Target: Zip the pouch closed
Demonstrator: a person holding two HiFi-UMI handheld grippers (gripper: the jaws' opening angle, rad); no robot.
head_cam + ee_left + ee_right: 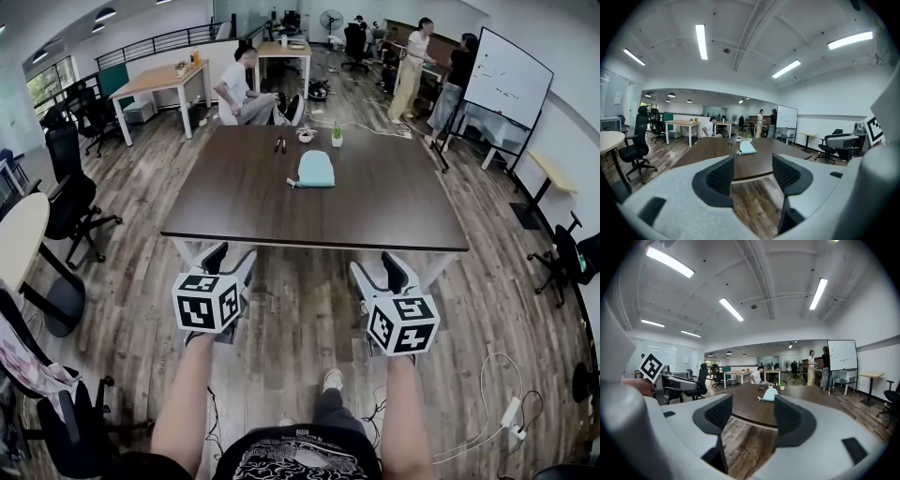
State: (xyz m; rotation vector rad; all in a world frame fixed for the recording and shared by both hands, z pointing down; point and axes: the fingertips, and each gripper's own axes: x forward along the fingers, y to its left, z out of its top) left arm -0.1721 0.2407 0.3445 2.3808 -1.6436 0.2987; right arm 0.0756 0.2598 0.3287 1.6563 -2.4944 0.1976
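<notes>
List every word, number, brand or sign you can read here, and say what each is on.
Nothing here reads as legible text.
White whiteboard on a stand: faint marks, too small to read.
Black T-shirt with white print: too blurred to read.
Cubes on the left tongs and right tongs: black-and-white square marker patterns, no letters.
</notes>
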